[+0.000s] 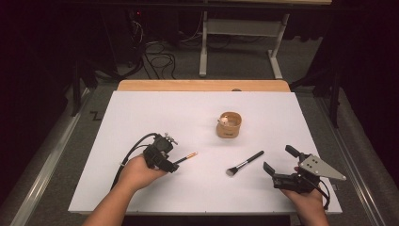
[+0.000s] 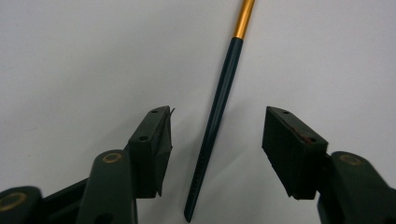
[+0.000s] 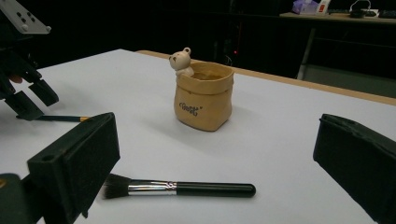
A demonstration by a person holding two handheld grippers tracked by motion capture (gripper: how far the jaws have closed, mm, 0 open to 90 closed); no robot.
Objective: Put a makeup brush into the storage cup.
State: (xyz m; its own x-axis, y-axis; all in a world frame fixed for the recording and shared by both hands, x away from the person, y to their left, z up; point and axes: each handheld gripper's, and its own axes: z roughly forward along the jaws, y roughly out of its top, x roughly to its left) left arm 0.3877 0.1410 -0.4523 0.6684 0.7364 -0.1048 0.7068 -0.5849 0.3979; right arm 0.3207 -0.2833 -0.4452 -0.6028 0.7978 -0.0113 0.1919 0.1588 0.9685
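A thin brush with a dark handle and gold ferrule [image 1: 187, 157] lies on the white table. My left gripper [image 1: 175, 165] is lowered over its handle end. In the left gripper view the handle [image 2: 219, 112] runs between the two jaws without touching either pad, so the gripper [image 2: 218, 114] is open. A black makeup brush [image 1: 244, 163] lies in the middle, bristles toward the person. My right gripper [image 1: 280, 159] stands open at the front right, nothing between its jaws [image 3: 219, 140]. In front of it lie the makeup brush [image 3: 187, 188] and a tan pot with a small bear figure [image 3: 204, 95].
The tan pot [image 1: 229, 125] stands behind the brushes, right of centre. The white tabletop [image 1: 141, 117] ends in a wooden strip [image 1: 202, 85] at the back. Cables and a table frame [image 1: 203, 47] are on the floor beyond. The left gripper [image 3: 28, 100] appears far left in the right gripper view.
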